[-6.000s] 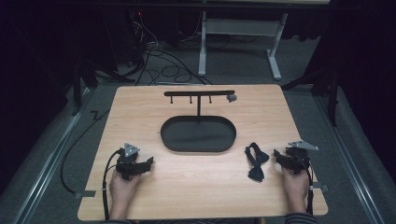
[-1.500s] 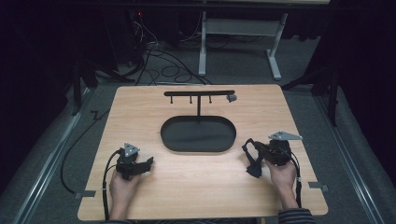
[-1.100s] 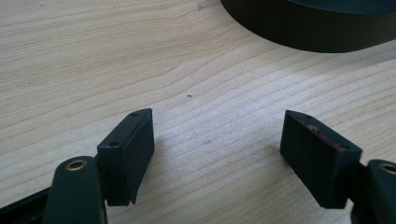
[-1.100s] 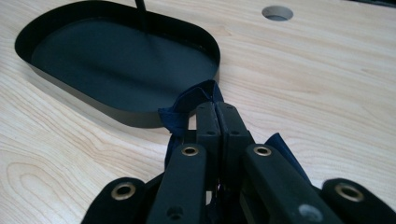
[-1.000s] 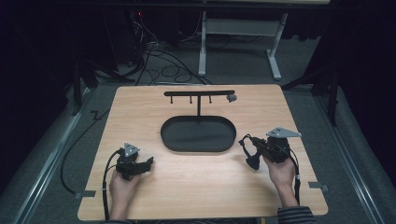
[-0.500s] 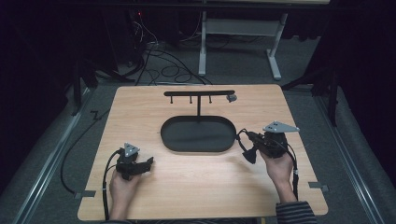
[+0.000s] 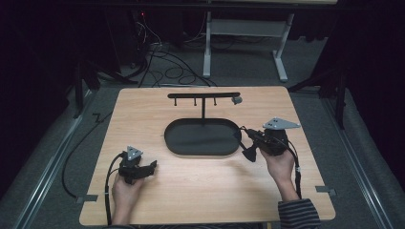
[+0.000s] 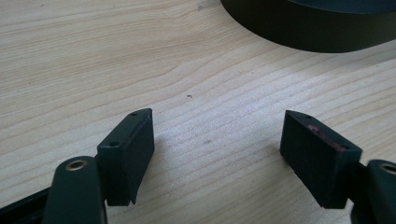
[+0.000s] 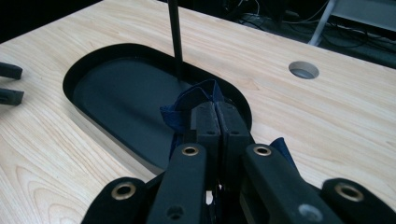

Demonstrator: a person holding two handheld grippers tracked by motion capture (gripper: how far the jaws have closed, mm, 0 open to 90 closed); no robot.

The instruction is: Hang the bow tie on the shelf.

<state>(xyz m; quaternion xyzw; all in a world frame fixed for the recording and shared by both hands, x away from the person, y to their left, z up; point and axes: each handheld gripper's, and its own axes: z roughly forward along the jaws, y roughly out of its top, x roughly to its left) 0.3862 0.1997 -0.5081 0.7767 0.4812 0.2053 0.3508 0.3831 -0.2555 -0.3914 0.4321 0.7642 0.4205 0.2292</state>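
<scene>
Pinched between the closed jaws of the right gripper (image 7: 243, 135), dark blue strap (image 9: 201, 100) held over the black tray's (image 7: 174, 143) right end, left gripper (image 7: 152, 167) rested wide open, nothing held, at near left on the table (image 7: 200, 191).

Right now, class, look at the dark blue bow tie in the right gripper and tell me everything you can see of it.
The bow tie is dark blue cloth, soft and creased. The right gripper is shut on it, so folds bulge above and to the left of the jaws, and another corner pokes out lower right. In the high view it hangs off the table, a dark strap and flared end drooping by the right end of the black oval tray. Only the jaws visibly touch it.
</scene>
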